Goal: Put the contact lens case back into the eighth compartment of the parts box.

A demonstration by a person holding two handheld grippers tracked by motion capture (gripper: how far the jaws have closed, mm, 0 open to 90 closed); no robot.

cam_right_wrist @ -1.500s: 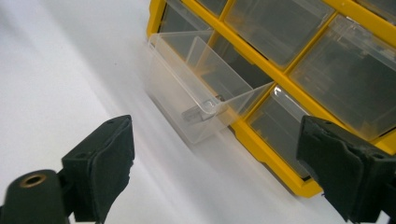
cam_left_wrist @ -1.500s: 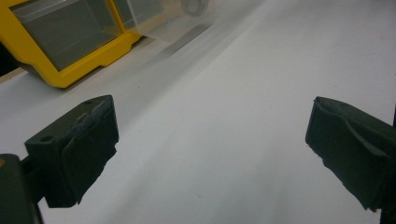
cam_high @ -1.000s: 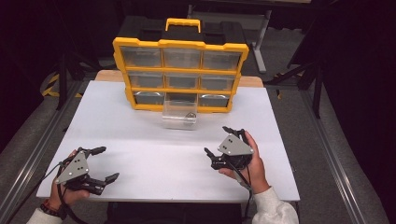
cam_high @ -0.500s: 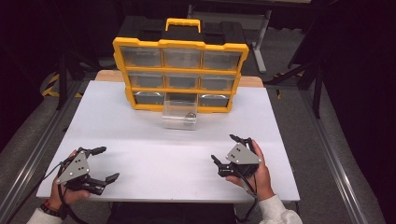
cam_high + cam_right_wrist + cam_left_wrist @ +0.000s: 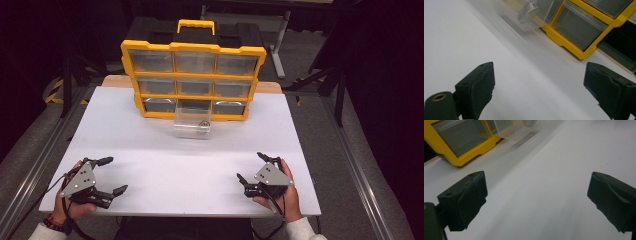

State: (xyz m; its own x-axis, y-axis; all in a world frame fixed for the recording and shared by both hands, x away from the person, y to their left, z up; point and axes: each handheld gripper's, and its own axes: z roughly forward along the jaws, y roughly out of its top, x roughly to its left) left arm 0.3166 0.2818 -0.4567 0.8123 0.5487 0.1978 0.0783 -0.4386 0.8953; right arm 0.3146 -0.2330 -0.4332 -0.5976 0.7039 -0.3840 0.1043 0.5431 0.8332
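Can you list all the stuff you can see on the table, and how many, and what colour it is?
Yellow plastic organizer case with clear drawers: 1, yellow frame with a black-and-yellow handle on top, stands upright at the far middle of the table; nine drawer slots in three rows.
Clear plastic drawer: 1, see-through, out of the case, on the table just in front of the bottom middle slot.
Small round silvery object: 1, grey metal, inside the clear drawer; too blurred to name.
White table: 1, white top.
Left gripper: 1, black with a grey plate, near left edge, open, held in a hand.
Right gripper: 1, black with a grey plate, near right edge, open, held in a hand.
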